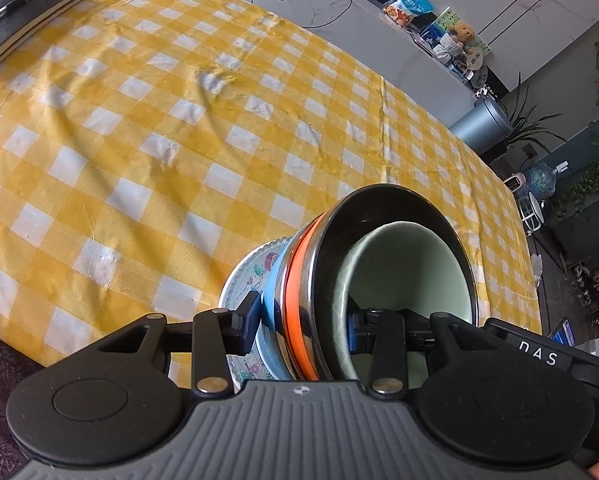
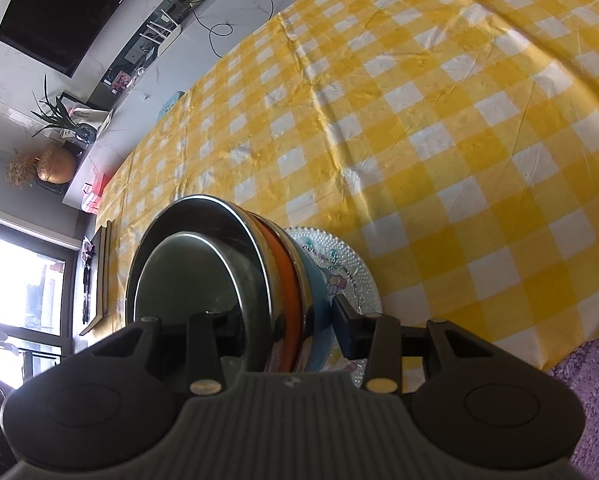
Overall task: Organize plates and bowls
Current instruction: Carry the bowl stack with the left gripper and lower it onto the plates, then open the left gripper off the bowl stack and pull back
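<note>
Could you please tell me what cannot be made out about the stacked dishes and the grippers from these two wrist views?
- Bottom of the patterned plate: both views, hidden by the bowls and gripper bodies.
- Whether the stack rests on the tablecloth or is lifted: contact hidden.
- Left gripper inner finger: partly masked by the green bowl.
- Right gripper inner finger: dark inside the steel bowl.
- Blue bowl: only an edge shows.

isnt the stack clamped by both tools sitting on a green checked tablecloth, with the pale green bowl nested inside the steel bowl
Not green: both wrist views show a yellow and white checked tablecloth. The rest holds: the left tool and right tool each clamp the stack, and the left wrist view shows the pale green bowl nested inside the steel bowl.
</note>
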Action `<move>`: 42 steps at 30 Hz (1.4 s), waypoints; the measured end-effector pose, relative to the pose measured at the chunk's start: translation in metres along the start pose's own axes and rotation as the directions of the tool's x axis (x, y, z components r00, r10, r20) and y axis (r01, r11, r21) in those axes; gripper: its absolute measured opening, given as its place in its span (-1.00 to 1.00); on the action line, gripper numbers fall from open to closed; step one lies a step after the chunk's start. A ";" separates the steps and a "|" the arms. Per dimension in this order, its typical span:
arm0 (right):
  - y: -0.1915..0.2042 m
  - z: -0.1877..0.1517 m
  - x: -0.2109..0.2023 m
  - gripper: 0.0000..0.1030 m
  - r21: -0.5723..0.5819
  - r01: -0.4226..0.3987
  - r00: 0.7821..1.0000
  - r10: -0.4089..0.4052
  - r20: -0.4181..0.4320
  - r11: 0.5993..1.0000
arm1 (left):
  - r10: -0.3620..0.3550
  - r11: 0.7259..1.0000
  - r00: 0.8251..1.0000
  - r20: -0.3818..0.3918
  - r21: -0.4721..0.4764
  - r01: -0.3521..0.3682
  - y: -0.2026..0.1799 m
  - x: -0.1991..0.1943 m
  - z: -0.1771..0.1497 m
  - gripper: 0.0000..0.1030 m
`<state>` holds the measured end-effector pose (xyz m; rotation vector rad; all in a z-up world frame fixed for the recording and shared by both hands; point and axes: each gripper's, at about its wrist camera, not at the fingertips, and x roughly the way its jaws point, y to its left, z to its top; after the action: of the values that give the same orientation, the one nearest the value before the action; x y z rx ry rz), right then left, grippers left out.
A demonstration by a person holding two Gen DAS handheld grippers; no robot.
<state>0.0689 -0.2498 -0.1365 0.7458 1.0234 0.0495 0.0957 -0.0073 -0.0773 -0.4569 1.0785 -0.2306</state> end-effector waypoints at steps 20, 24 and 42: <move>0.019 -0.002 -0.018 0.38 -0.094 0.036 0.994 -0.026 0.104 0.995 | -0.018 0.999 0.997 0.074 0.035 0.016 -0.004 -0.018 0.003 0.17; 0.027 -0.006 -0.028 0.45 -0.137 0.038 0.990 -0.019 0.140 0.990 | -0.029 0.996 0.993 0.114 0.082 0.019 -0.010 -0.033 0.002 0.18; 0.067 -0.070 -0.099 0.72 -0.416 0.170 0.891 0.042 0.453 0.893 | 0.038 0.857 0.868 0.496 0.431 -0.284 -0.034 -0.122 -0.057 0.26</move>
<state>-0.0200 -0.1980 -0.0434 0.2731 0.5522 0.0473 -0.0094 -0.0026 0.0129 0.0537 0.5357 -0.2159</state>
